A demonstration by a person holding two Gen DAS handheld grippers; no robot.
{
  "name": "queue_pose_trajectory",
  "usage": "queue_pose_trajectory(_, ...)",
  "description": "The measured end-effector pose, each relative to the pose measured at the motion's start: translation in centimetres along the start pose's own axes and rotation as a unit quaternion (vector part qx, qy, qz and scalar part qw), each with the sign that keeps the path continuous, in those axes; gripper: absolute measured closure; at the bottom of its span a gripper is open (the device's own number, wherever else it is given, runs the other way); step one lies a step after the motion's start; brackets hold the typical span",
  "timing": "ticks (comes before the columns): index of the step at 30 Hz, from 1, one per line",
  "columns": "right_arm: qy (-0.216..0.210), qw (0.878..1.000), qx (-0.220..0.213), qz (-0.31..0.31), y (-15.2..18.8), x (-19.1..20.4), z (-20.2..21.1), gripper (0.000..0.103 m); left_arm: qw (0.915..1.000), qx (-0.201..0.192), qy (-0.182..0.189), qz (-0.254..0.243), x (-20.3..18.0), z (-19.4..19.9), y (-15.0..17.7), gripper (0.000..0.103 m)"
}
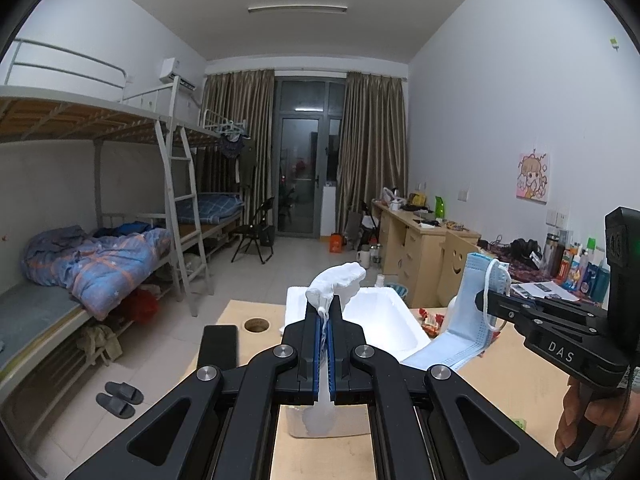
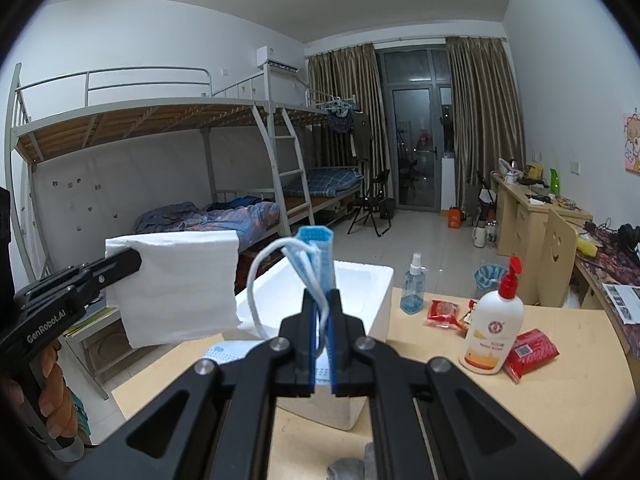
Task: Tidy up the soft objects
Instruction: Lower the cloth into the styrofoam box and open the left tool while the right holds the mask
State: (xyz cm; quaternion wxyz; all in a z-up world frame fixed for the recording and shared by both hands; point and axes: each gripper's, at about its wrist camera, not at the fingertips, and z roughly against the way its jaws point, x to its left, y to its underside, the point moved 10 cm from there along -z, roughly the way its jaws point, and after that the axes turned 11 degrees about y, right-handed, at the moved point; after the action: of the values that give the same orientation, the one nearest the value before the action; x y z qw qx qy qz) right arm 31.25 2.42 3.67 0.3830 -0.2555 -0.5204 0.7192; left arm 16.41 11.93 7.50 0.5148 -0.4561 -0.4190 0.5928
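Face mask (image 2: 310,264) clamped in right gripper (image 2: 322,312), white cloth (image 1: 336,280) pinched in left gripper (image 1: 325,320); both raised over foam box (image 2: 376,280) (neither dropped in yet), box looks empty.

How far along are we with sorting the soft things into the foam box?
Done: nothing visibly in the foam box yet. In hand: left tongs grip the white cloth, right tongs grip the blue face mask, both above the box. Left: dropping both in; another mask lies on the table.
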Motion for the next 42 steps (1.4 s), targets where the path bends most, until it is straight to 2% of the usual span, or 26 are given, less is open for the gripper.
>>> queue_pose_trajectory(15,0.013,1.000,-0.001,-0.006,-1.1,-0.7,-2.0,0.096,0.9998,-0.002,0.020,-0.001,0.2,-2.9,-1.4,0.101)
queue_pose_trajectory(31,0.014,1.000,0.008,0.001,-2.1,-0.9,-4.9,0.096,0.9978,0.054,0.034,0.016,1.4,-10.3,-0.5,0.101)
queue_pose_trajectory(42,0.012,1.000,0.021,-0.001,-1.2,-1.4,-6.1,0.096,0.9947,0.090,0.046,0.021,1.2,-14.0,1.0,0.101)
